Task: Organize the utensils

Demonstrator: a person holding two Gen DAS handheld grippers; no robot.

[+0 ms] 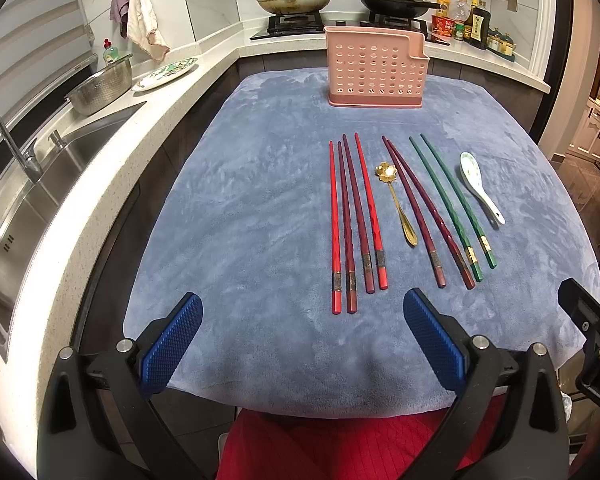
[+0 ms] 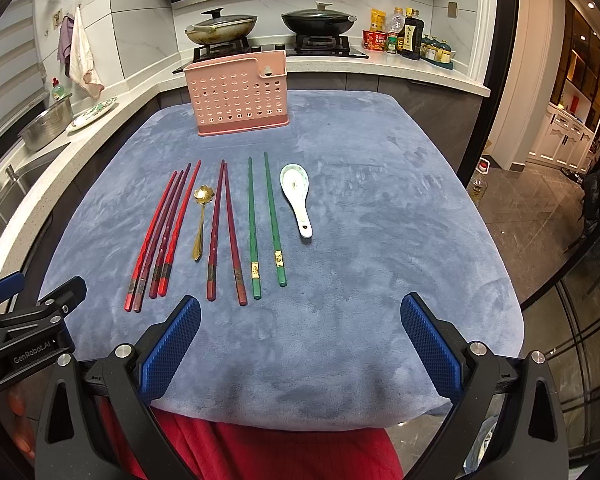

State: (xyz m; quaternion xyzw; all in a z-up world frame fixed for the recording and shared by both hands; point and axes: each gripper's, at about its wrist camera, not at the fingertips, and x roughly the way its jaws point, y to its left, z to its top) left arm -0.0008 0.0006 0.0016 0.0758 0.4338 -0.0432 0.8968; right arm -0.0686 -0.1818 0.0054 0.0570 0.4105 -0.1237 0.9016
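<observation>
Utensils lie in a row on a blue-grey cloth: several red and dark red chopsticks, a gold flower spoon, two maroon chopsticks, two green chopsticks and a white ceramic spoon. A pink perforated holder stands upright behind them. My left gripper hangs open near the cloth's front edge, below the red chopsticks. My right gripper is open too, in front of the green chopsticks, holding nothing.
A steel sink with a tap and a colander runs along the left counter. Two lidded pans sit on the hob behind the holder, bottles at the back right. A red cloth lies below the table's near edge.
</observation>
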